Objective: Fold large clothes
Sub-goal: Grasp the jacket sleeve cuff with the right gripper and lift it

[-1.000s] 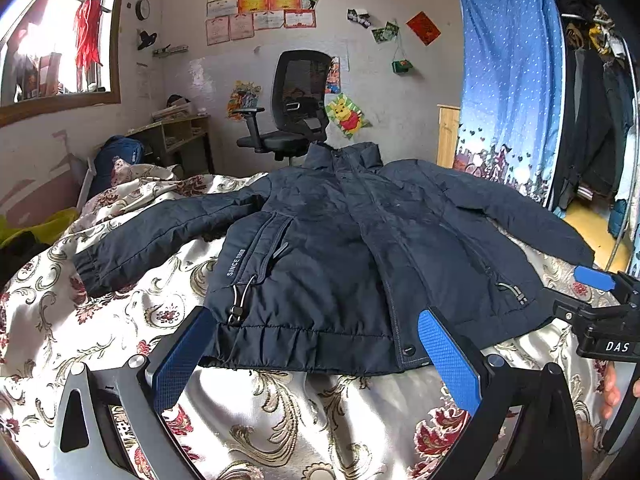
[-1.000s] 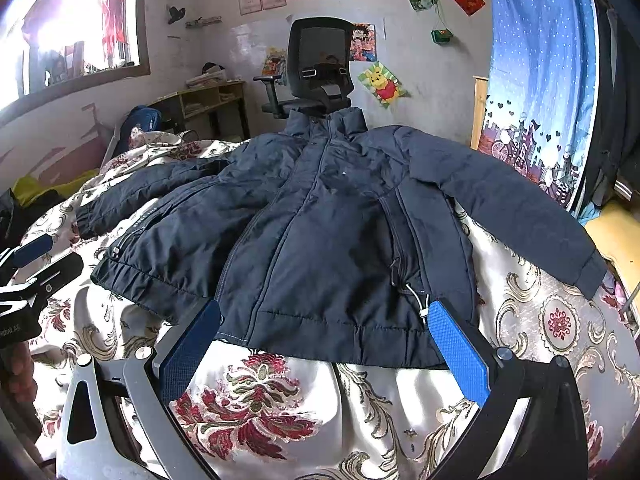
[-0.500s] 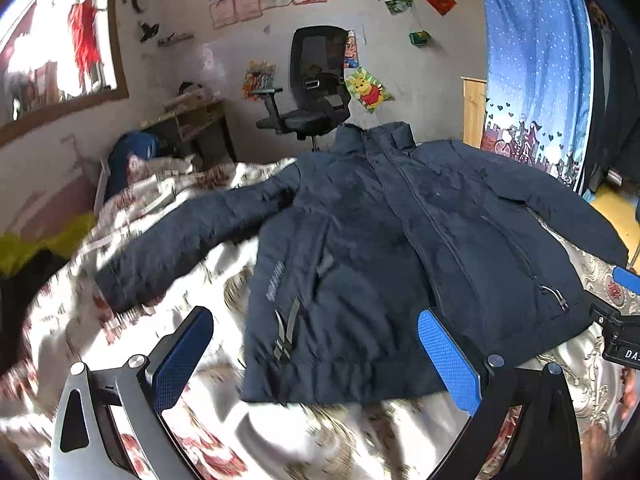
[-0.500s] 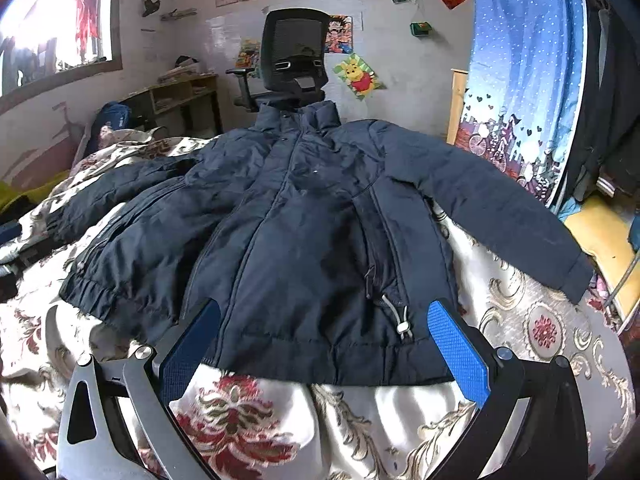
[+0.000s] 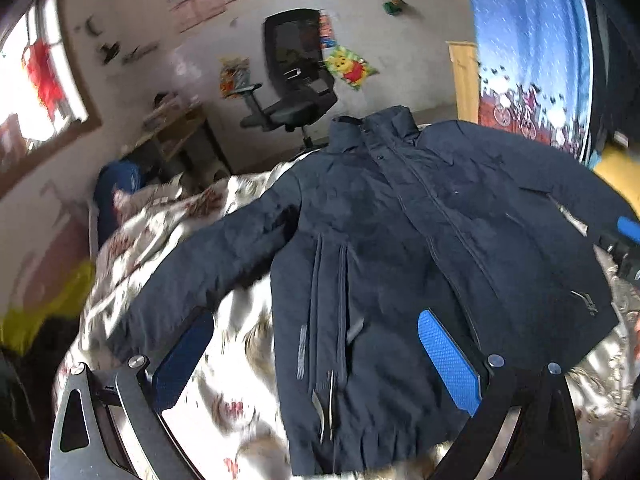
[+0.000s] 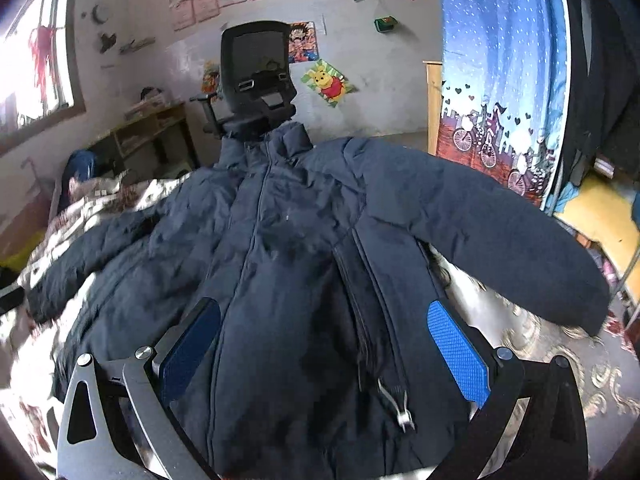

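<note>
A dark navy padded jacket [image 5: 400, 240] [image 6: 288, 264] lies front up on the floral bedspread [image 5: 240, 380], collar away from me and both sleeves spread out. My left gripper [image 5: 312, 356] hovers open above the jacket's left front panel near the hem, nothing between its blue pads. My right gripper [image 6: 324, 348] is open above the right front panel by the pocket zipper, also holding nothing. The right gripper's blue tip [image 5: 628, 228] shows at the right edge of the left wrist view.
A black office chair [image 6: 256, 76] stands behind the bed's far edge. A wooden desk [image 5: 176, 136] sits at the back left under a window. A blue curtain [image 6: 500, 80] hangs at the right. Bare bedspread [image 6: 540, 340] lies below the right sleeve.
Both grippers have moved forward from in front of the hem to over the jacket's body, the views tilting down. Both stay open.
</note>
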Available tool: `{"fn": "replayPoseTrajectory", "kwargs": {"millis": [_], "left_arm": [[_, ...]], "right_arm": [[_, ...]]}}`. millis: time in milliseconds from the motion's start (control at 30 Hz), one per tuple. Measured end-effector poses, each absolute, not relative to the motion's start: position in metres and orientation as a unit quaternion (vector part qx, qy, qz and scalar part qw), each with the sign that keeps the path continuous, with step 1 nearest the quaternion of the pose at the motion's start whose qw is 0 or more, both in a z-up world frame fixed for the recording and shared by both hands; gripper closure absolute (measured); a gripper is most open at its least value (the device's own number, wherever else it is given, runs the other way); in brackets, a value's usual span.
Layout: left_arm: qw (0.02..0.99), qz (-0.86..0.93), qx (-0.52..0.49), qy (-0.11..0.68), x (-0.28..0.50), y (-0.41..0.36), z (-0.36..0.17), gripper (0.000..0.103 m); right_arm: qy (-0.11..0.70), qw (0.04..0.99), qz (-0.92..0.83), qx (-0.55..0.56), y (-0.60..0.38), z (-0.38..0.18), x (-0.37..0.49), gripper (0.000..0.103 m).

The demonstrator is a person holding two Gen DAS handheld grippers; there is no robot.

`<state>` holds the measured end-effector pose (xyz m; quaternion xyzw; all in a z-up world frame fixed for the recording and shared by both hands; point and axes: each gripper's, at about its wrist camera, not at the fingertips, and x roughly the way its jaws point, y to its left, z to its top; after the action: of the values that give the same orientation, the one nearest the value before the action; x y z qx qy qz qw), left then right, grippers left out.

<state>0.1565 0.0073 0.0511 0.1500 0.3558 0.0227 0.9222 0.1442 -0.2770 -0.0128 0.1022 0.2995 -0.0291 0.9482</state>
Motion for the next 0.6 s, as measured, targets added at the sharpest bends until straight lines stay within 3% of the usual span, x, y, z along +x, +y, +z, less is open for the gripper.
{"fn": "replayPoseTrajectory", "kwargs": {"millis": [233,600], "left_arm": [[0.92,-0.016,0.115,0.374,0.233,-0.036,0.026,0.0],[0.923,-0.041,0.081,0.374,0.327,-0.121,-0.001,0.0]], "right_arm": [[0.245,0.944,-0.084,0.203,-0.332,-0.03,0.156,0.001],[0.27,0.881,-0.144,0.36,-0.428,-0.091,0.132,0.001]]}}
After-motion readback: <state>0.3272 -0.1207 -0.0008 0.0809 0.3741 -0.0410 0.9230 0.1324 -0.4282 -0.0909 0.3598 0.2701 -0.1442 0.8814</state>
